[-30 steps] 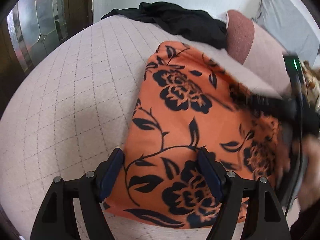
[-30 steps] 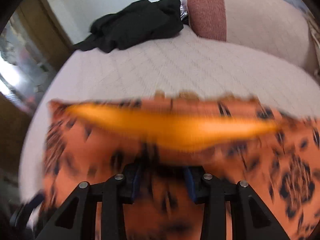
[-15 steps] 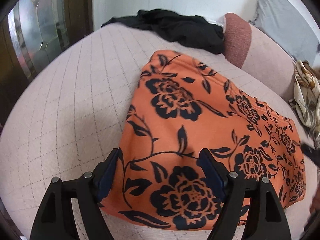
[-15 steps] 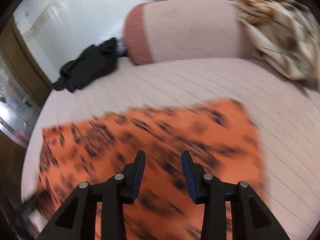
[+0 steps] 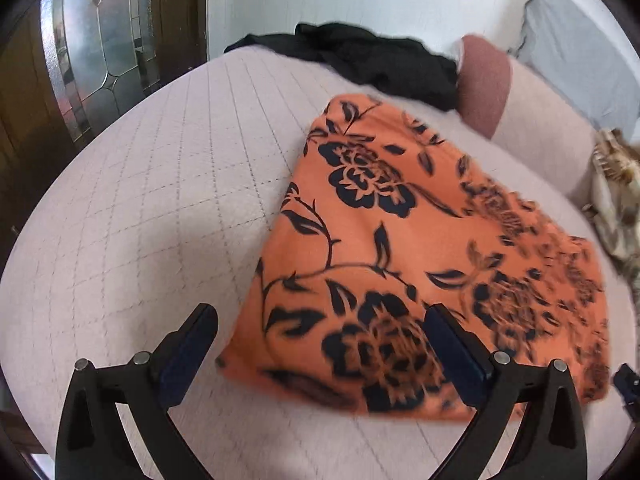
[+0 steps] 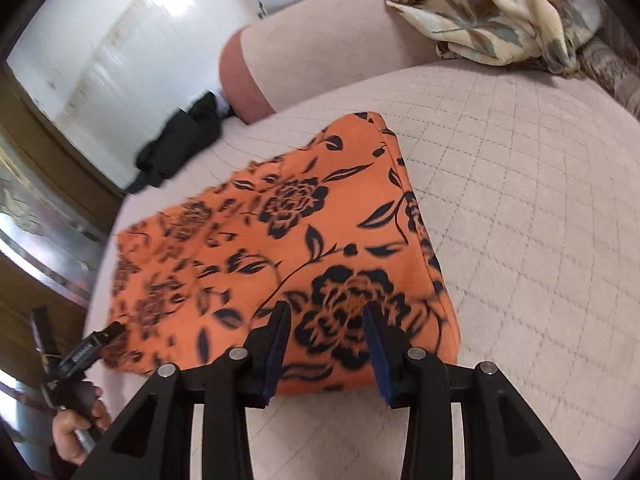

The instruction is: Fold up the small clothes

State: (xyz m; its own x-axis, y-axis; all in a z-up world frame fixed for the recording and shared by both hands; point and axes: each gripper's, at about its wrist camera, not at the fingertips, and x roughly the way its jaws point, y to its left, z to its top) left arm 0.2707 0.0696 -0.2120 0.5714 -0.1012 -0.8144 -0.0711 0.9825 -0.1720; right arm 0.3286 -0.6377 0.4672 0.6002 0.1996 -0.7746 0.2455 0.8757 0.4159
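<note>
Left first: my left gripper (image 5: 320, 336) has just let its jaws swing wide apart, and the corner of the orange floral cloth (image 5: 420, 248) they straddled a second ago now lies free between them, flat on the quilted bed (image 5: 160, 200). The black garment (image 5: 360, 60) sits beyond the cloth's far edge. Over to the right: my right gripper (image 6: 326, 330), no longer carrying the folded-over edge, hovers above the cloth's near corner, jaws partly apart, empty. That fold looks laid; next fold, I reckon.
</note>
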